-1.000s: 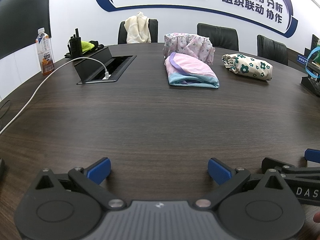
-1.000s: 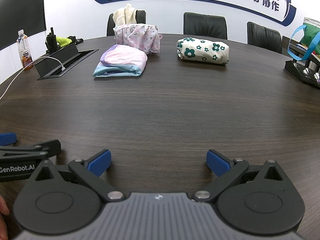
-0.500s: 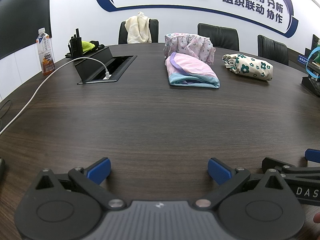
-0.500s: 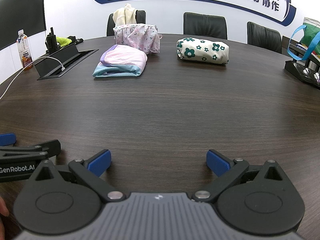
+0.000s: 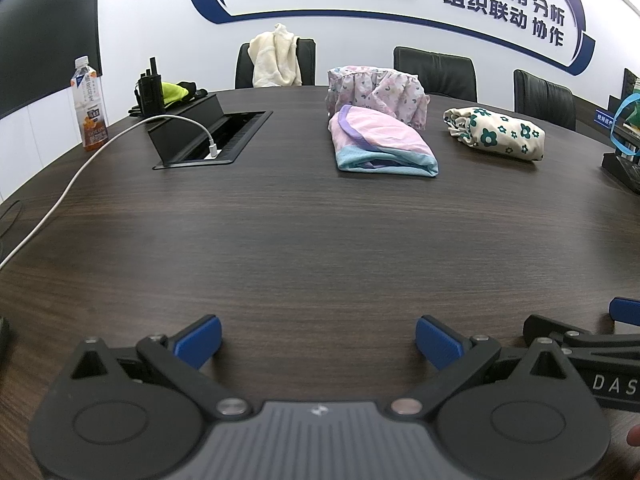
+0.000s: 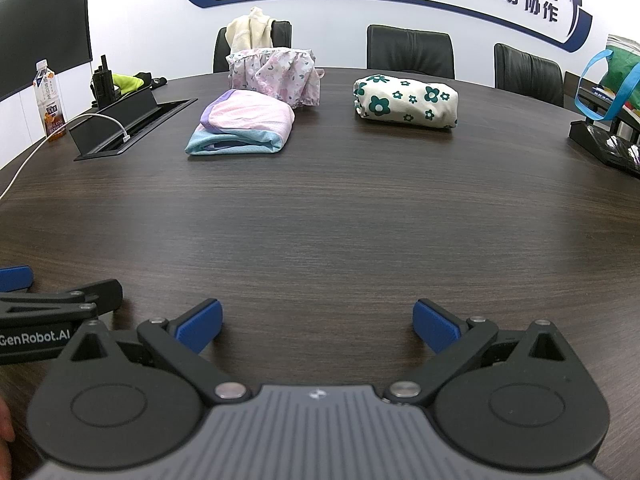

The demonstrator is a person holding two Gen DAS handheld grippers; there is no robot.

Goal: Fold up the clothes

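Three folded garments lie at the far side of the dark wooden table (image 5: 304, 240): a pink and light-blue one (image 5: 380, 144) (image 6: 244, 124), a pink floral one (image 5: 376, 88) (image 6: 276, 72) behind it, and a cream one with green flowers (image 5: 496, 132) (image 6: 406, 102) to the right. My left gripper (image 5: 318, 340) is open and empty, low over the near table edge. My right gripper (image 6: 318, 322) is open and empty beside it. Each gripper shows at the edge of the other's view. A cream garment (image 5: 276, 56) hangs on a far chair.
An open cable box (image 5: 208, 136) with a white cable (image 5: 72, 184) sits at the left. A drink bottle (image 5: 90, 104) and a radio (image 5: 150, 88) stand at the far left. A black tray (image 6: 604, 144) and a bag (image 6: 616, 76) are at the right. Black chairs (image 6: 410, 50) line the far side.
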